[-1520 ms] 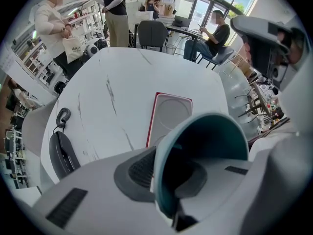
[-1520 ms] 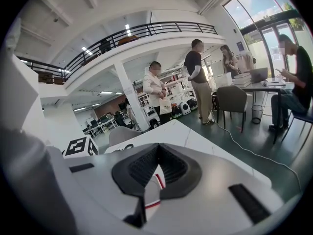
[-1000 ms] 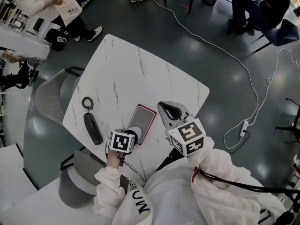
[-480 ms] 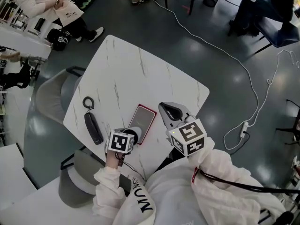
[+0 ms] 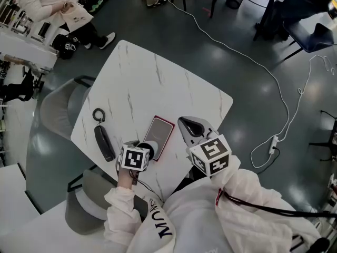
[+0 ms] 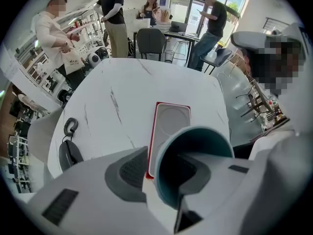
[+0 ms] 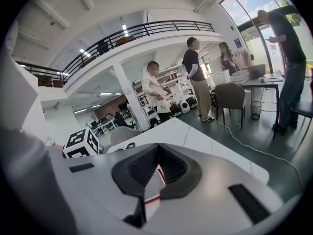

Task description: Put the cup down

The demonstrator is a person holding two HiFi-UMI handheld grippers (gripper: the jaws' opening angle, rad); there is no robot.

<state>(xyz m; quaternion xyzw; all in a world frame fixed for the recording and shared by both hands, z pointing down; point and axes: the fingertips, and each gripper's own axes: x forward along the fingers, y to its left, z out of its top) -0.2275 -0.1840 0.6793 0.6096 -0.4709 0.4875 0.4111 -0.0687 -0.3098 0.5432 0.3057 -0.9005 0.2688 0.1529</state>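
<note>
A teal cup (image 6: 196,134) lies tipped on its side in my left gripper (image 6: 164,173), mouth facing the camera, its wall pinched between the shut jaws. In the head view the cup (image 5: 151,150) hangs just over the near end of a red-rimmed white tray (image 5: 159,135) on the white marble table (image 5: 152,83). The same tray (image 6: 171,124) lies straight ahead in the left gripper view. My right gripper (image 5: 186,123) sits just right of the tray, shut, with nothing in it. Its dark pads (image 7: 139,168) meet at the tips of the right gripper (image 7: 157,148).
A black oblong case with a looped cord (image 5: 103,142) lies on the table to the left of the tray. Grey chairs (image 5: 58,107) stand at the table's left and near side. A white cable (image 5: 287,101) runs over the floor. People stand beyond the table (image 6: 115,18).
</note>
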